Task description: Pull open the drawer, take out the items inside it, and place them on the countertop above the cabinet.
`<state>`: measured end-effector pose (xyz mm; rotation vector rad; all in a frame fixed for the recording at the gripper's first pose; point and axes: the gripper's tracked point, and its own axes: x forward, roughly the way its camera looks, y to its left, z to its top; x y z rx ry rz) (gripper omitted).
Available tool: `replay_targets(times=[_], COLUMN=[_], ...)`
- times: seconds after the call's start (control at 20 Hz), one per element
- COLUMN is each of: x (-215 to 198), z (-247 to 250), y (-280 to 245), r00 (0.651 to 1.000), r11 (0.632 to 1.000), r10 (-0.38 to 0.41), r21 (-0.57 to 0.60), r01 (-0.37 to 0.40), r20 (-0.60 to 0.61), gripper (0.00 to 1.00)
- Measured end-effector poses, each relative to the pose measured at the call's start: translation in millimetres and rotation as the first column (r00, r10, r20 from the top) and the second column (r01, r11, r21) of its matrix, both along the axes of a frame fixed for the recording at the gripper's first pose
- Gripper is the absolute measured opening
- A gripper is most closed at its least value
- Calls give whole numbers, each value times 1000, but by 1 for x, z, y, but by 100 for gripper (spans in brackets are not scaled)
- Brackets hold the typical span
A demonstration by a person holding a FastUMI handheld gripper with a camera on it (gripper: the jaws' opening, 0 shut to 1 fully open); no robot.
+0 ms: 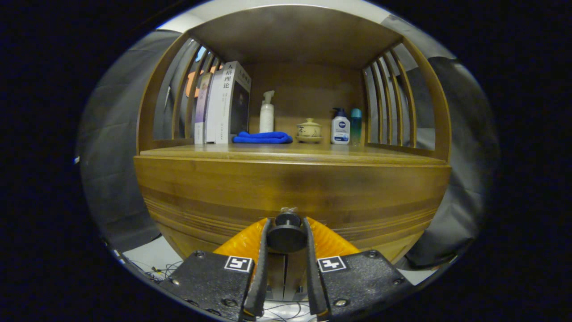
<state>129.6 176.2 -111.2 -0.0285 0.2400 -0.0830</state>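
Drawer (pixel 290 188) knob (pixel 286 232) pinched between tool (pixel 286 243) fingers

Probably a staged home: wooden cabinet (pixel 290 188) (books (pixel 223 105), toiletry bottles (pixel 340 127)) before cloth-draped booth walls.

The gripper (pixel 286 237) is closed around the drawer knob (pixel 286 232), drawer front (pixel 290 192) right ahead; at 12 o'clock the countertop's (pixel 290 153) front strip lies bare; books (pixel 223 105), blue cloth (pixel 262 137), bottles (pixel 340 127) crowd the back.
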Motion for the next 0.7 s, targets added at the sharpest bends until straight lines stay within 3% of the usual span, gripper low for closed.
replay_targets(times=[0.25,0.7], x=[-11,-77], z=[1,1], y=[1,4], r00=[1000,1000], r11=[1000,999], r10=[1,21], r21=[2,26], r01=[-1,-20], r20=[-5,-14], gripper=[35,35])
